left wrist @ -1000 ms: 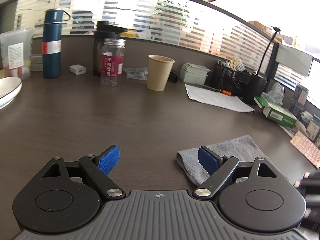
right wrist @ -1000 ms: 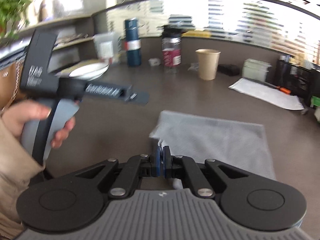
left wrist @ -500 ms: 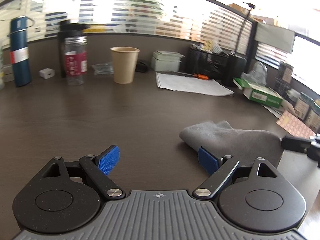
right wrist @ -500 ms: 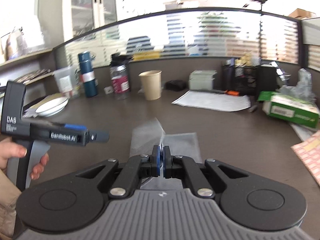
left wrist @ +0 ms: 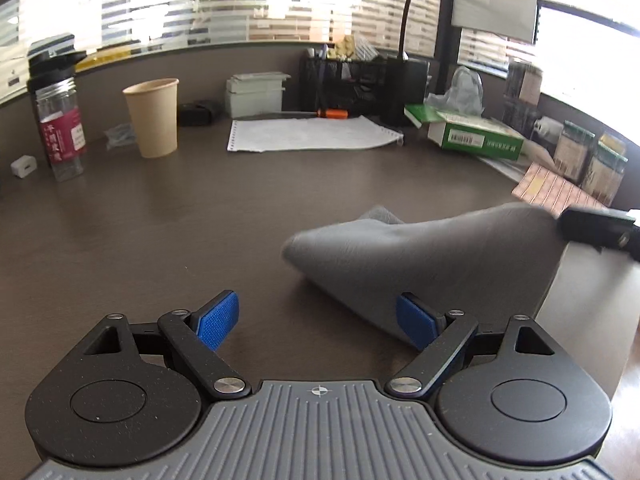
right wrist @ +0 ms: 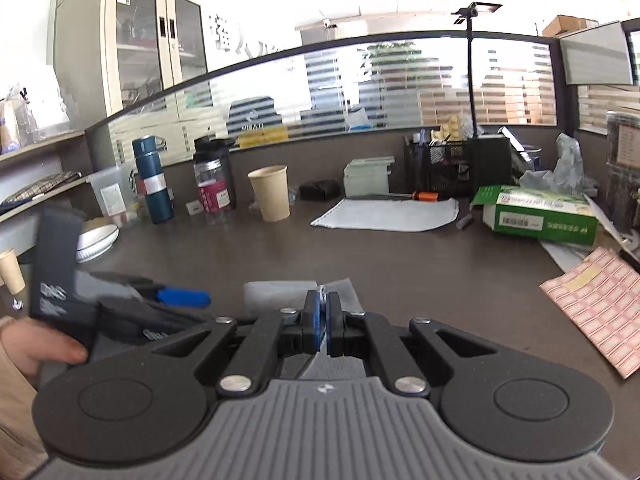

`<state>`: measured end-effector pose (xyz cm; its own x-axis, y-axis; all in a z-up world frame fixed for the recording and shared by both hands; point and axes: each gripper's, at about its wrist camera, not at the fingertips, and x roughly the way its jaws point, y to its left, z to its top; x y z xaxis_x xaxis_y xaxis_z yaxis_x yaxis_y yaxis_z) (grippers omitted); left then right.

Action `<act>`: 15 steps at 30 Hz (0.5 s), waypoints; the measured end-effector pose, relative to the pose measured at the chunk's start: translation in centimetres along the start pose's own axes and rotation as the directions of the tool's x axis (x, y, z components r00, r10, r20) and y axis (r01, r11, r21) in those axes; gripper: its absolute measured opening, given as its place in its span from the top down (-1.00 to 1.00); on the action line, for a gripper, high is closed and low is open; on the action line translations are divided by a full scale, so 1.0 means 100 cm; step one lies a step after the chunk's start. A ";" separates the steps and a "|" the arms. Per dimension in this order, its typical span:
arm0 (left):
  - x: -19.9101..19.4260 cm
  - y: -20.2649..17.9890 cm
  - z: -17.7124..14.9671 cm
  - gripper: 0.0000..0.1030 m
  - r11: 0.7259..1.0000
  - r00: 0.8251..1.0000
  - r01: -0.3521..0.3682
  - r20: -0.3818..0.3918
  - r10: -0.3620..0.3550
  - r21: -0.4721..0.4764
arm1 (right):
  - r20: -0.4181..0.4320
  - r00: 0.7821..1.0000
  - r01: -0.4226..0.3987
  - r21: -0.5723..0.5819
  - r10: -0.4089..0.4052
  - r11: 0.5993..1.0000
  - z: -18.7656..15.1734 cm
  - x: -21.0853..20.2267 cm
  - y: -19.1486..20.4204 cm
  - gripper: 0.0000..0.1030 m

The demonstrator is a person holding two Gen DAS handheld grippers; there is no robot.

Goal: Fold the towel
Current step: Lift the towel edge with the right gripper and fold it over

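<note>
We see the gray towel (left wrist: 420, 256) on the desk (left wrist: 200, 220) at two o'clock of our wide-open, empty left claw (left wrist: 316, 320). Our right claw (right wrist: 321, 316) is clamped on its raised corner, long axis running nine to three; left hand is nearer the free end.

From the right wrist view, most of the grey towel (right wrist: 280, 294) is hidden behind the right gripper (right wrist: 321, 322), whose own body is cut off by the lower edge. The person's hand (right wrist: 36, 346) left of that gripper is cropped at the left edge, and the left gripper (right wrist: 160, 300) it carries is smeared by blur. In the left wrist view, the right gripper (left wrist: 596, 228) enters from the right edge with only its black tip showing. The print on the red-labelled jar (left wrist: 60, 136), left of the paper cup (left wrist: 154, 118), is too small to read.
</note>
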<state>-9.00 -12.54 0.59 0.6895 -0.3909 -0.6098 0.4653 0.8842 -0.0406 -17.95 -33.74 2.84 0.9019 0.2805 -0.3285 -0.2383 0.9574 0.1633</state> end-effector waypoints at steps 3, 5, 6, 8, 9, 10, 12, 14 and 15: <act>-0.001 -0.001 0.001 -0.76 1.000 1.000 0.003 0.006 -0.003 0.005 | 0.007 1.000 0.012 0.027 -0.013 1.000 -0.001 -0.002 -0.008 0.94; 0.002 -0.003 0.003 -0.76 1.000 1.000 -0.002 -0.002 0.002 0.014 | -0.017 1.000 0.018 0.042 -0.018 0.999 -0.004 0.001 -0.014 0.94; 0.004 -0.004 0.003 -0.76 1.000 1.000 -0.001 -0.010 0.002 0.020 | -0.051 0.998 0.039 0.044 -0.036 0.998 -0.008 0.008 -0.017 0.94; 0.009 -0.006 0.003 -0.76 1.000 1.000 0.000 -0.024 0.001 0.029 | -0.100 0.993 0.062 0.043 -0.058 0.997 -0.017 0.017 -0.020 0.94; 0.010 -0.006 0.003 -0.76 1.000 1.000 -0.001 -0.028 0.002 0.031 | -0.121 0.991 0.066 0.047 -0.060 0.997 -0.022 0.022 -0.022 0.94; 0.011 -0.007 0.002 -0.76 0.999 0.999 -0.001 -0.032 0.002 0.033 | -0.140 0.988 0.074 0.053 -0.066 0.996 -0.026 0.026 -0.024 0.94; 0.012 -0.007 0.002 -0.76 0.999 0.999 -0.002 -0.040 0.003 0.035 | -0.162 0.984 0.090 0.059 -0.079 0.994 -0.030 0.031 -0.027 0.94; 0.012 -0.006 0.002 -0.76 0.999 0.999 -0.001 -0.045 0.002 0.036 | -0.180 0.980 0.095 0.066 -0.082 0.993 -0.033 0.033 -0.030 0.94; 0.013 -0.006 0.001 -0.76 0.999 0.999 -0.002 -0.046 0.003 0.036 | -0.184 0.980 0.093 0.067 -0.079 0.993 -0.033 0.033 -0.031 0.94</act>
<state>-8.34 -13.60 -0.03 0.6647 -0.3757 -0.6458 0.4840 0.8750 -0.0108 -15.45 -35.52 -1.83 0.8363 0.2118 -0.5057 -0.1288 0.9725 0.1943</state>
